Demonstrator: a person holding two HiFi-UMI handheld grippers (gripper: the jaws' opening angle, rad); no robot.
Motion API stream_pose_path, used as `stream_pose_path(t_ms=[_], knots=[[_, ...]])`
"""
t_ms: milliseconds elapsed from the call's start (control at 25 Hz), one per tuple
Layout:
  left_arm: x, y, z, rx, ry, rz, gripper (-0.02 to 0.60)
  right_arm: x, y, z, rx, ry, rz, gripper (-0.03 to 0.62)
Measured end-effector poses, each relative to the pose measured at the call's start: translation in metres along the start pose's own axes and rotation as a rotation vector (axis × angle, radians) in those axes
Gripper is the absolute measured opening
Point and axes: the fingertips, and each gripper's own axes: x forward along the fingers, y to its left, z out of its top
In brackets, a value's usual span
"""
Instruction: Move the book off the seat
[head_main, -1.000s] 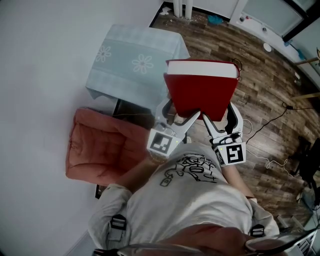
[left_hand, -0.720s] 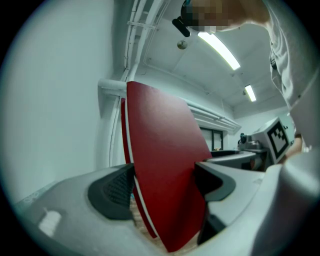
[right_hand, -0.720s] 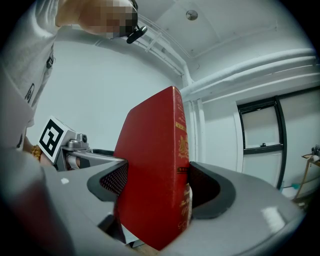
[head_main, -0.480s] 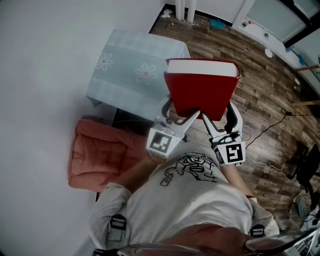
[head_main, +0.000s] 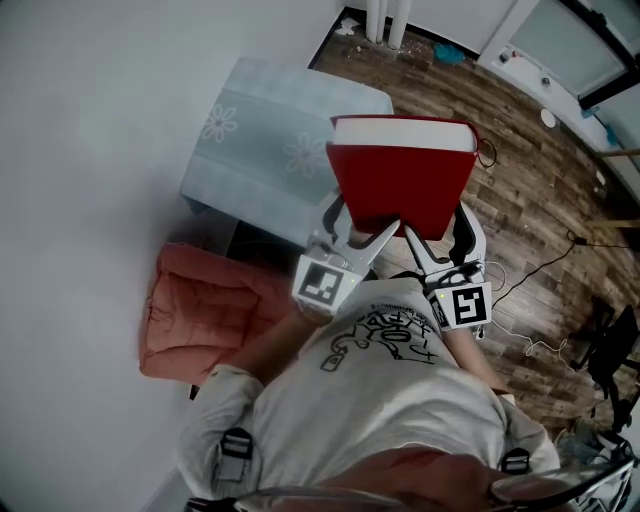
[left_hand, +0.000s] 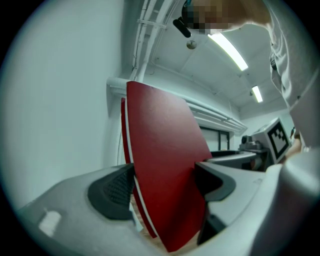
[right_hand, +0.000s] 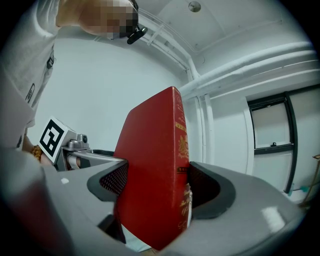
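**Surroundings.** A wood floor (head_main: 540, 200) runs along a white wall (head_main: 90, 150). A table (head_main: 260, 130) under a pale blue flowered cloth stands against the wall. The seat (head_main: 210, 315), a pink cushioned pad, lies nearer the person, to the table's left in the head view.

**Book position.** The book (head_main: 400, 185) is off the seat and well apart from it, carried in the air. It hangs over the floor at the table's right edge.

**Book orientation.** The red cover faces up. The book reaches forward from the grippers, away from the person, with the white page edge at its far end. The spine, with gold print, lies on the right side. Its long axis cannot be told with certainty.

**Tools.** The left gripper (head_main: 360, 222) is clamped on the book's near-left corner and the right gripper (head_main: 438, 228) on its near-right corner. Each has a pad (right_hand: 112, 182) pressed against either cover. Both point level.

**Next move (judgement).** The table lies to the book's left, so the left gripper is nearer to it.
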Motion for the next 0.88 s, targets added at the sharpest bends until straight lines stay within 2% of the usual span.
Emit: stream_pose_path(t_ms=[360, 600, 880], knots=[[-0.017, 0.03, -0.009, -0.021, -0.003, 0.115, 0.367, 0.034, 0.018, -0.003, 0.021, -0.004, 0.095, 0.385], [-0.032, 0.052, -0.01, -0.04, 0.004, 0.243, 0.365, 0.057, 0.033, -0.01, 0.009, 0.025, 0.236, 0.385], [-0.053, 0.085, -0.016, -0.06, -0.013, 0.436, 0.367, 0.096, 0.055, -0.014, -0.01, 0.031, 0.431, 0.387]])
